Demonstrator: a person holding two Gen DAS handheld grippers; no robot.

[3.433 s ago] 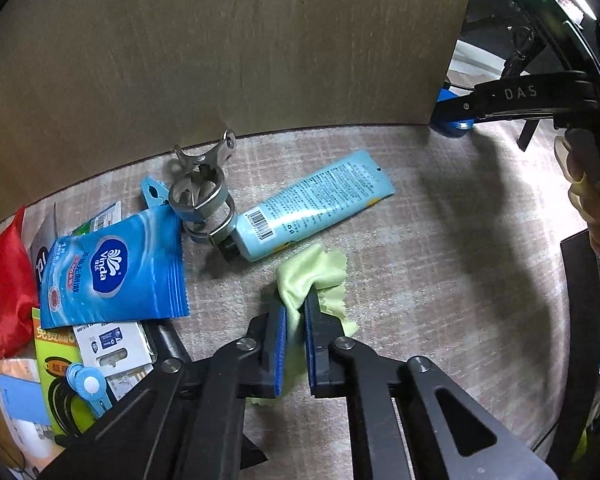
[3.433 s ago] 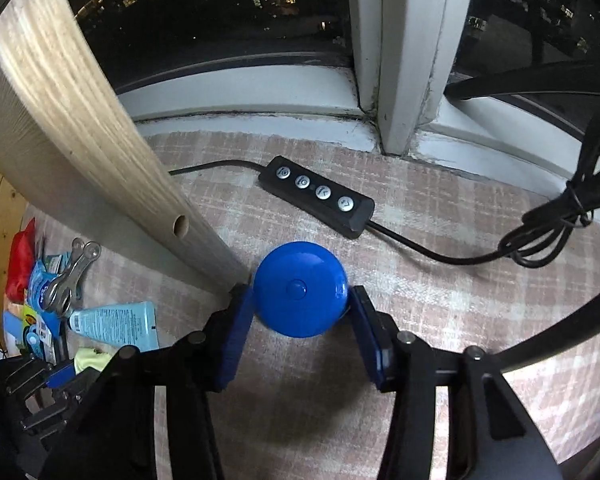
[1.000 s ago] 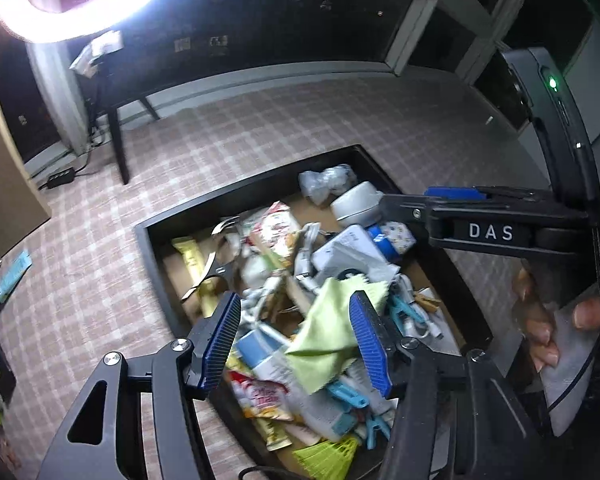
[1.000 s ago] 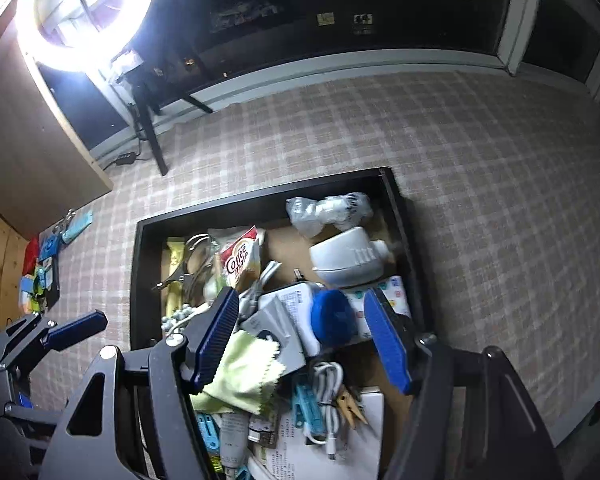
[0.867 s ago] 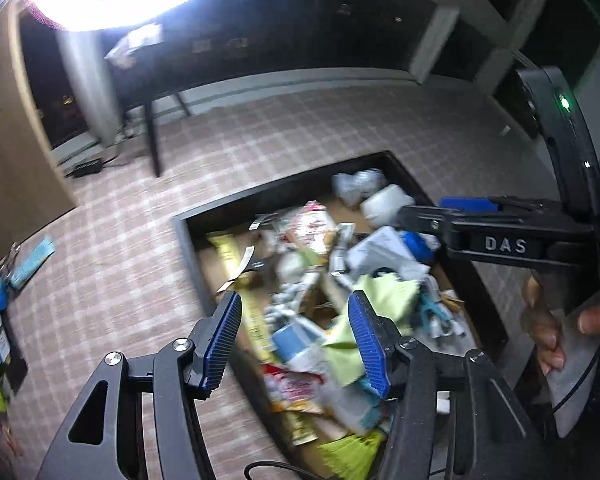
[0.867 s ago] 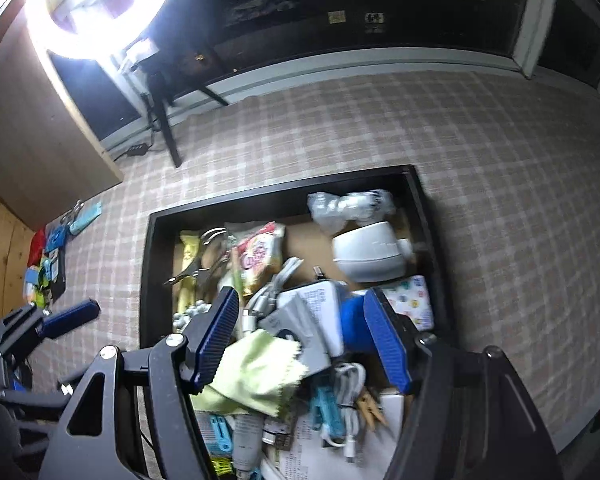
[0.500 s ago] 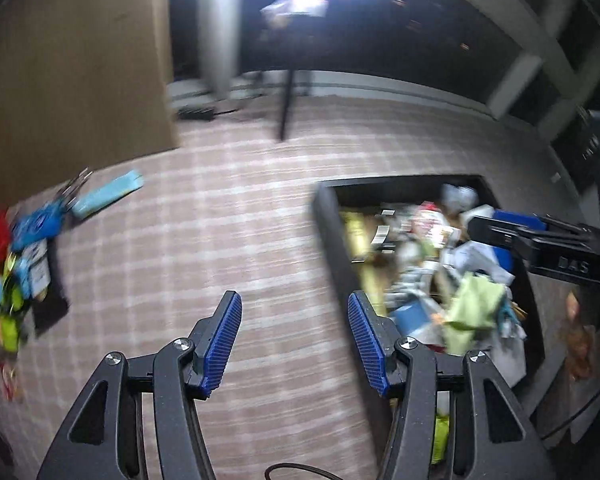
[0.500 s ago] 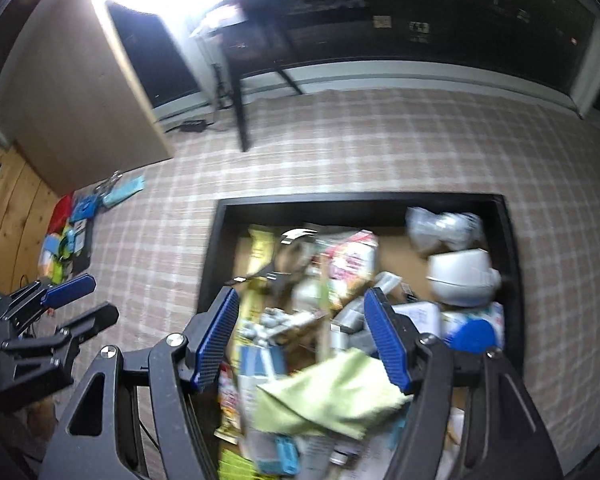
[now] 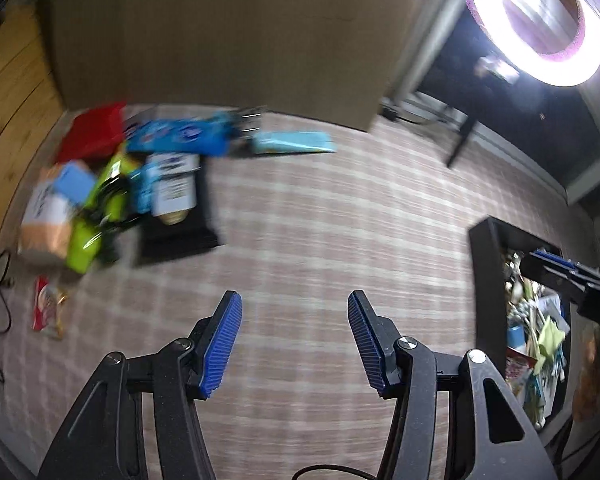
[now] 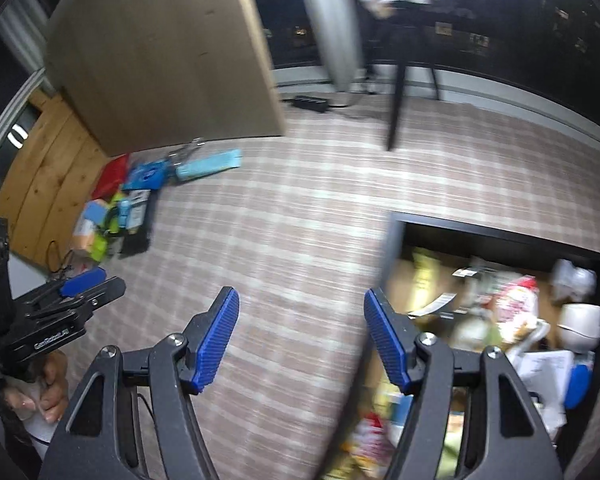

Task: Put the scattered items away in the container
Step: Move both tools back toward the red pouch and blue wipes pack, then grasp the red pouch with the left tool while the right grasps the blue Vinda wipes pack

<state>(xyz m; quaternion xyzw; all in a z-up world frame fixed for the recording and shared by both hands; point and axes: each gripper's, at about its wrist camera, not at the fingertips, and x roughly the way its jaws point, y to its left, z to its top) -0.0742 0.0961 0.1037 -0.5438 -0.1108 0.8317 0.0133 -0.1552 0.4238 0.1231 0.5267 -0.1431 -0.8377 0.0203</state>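
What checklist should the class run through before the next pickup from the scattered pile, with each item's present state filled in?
1. Left hand-held gripper open and empty: ok.
2. Right hand-held gripper open and empty: ok.
3. Black rectangular container in view, with room left: cannot tell, it looks crowded.
4. Scattered pile of packets not yet collected: ok.
5. Light blue tube lying apart from the pile, easy to single out: ok.
6. Picture sharp enough to choose a grasp point: not ok, both views are blurred.
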